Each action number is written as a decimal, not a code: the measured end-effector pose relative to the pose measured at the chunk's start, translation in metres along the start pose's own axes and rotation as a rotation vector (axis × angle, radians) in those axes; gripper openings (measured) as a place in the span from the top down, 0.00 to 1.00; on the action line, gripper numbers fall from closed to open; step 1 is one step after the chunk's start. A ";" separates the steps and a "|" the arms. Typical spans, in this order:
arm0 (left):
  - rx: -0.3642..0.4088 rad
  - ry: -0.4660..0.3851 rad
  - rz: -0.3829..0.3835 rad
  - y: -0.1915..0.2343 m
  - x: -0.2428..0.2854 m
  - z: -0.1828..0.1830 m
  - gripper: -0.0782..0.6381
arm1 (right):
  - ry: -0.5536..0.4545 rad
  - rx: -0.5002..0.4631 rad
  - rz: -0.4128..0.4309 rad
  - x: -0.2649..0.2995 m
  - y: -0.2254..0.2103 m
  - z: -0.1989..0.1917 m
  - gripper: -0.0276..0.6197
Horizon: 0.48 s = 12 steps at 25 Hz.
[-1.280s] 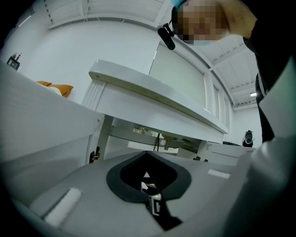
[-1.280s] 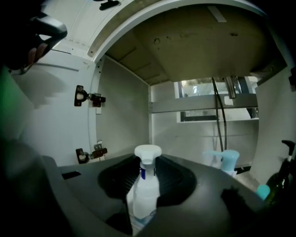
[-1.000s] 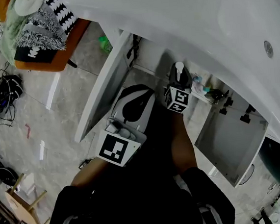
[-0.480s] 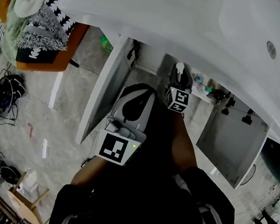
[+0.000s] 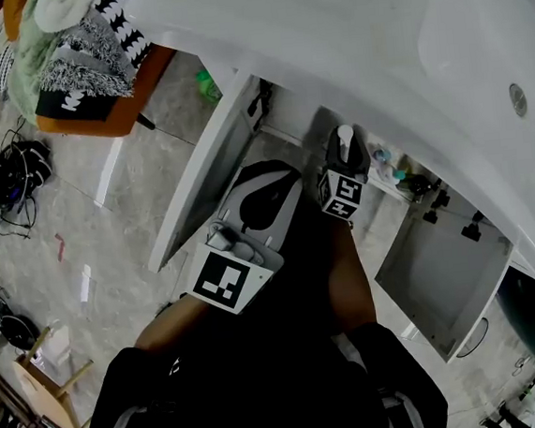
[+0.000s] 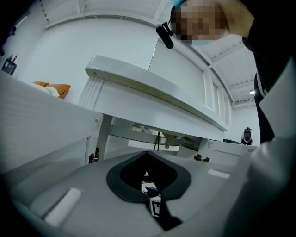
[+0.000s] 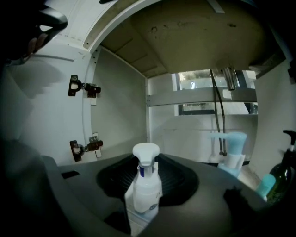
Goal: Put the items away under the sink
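A white spray bottle (image 7: 146, 185) stands upright between the jaws of my right gripper (image 7: 149, 196), which is shut on it. In the head view the right gripper (image 5: 344, 144) reaches into the open cabinet under the sink, and the spray bottle's white head (image 5: 343, 136) shows at its tip. My left gripper (image 5: 263, 188) is just outside the cabinet mouth, to the left of the right one. In its own view the left gripper (image 6: 149, 179) holds nothing and its jaws look closed, pointing up at the underside of the counter (image 6: 152, 90).
Inside the cabinet, at the right, stand a pale blue pump bottle (image 7: 233, 148) and a dark green bottle (image 7: 280, 178), under hanging pipes (image 7: 217, 106). Both cabinet doors, left (image 5: 202, 172) and right (image 5: 443, 276), stand open. An orange chair with clothes (image 5: 74, 62) is far left.
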State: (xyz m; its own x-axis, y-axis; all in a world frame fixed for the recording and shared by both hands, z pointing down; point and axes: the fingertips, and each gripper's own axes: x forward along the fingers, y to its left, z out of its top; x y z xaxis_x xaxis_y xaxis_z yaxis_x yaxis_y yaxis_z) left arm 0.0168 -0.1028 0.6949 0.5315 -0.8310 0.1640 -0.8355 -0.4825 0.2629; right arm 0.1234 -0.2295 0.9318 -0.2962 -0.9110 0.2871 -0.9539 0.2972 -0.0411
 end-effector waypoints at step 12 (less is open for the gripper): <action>-0.010 -0.027 -0.014 0.001 -0.011 0.001 0.88 | 0.035 -0.043 -0.025 -0.011 0.001 -0.001 0.71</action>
State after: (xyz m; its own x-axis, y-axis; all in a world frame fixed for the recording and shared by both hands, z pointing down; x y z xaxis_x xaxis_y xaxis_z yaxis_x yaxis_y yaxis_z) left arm 0.0105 -0.0944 0.6926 0.5393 -0.8313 0.1345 -0.8264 -0.4918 0.2744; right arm 0.1254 -0.2190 0.9297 -0.2693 -0.9079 0.3212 -0.9580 0.2867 0.0071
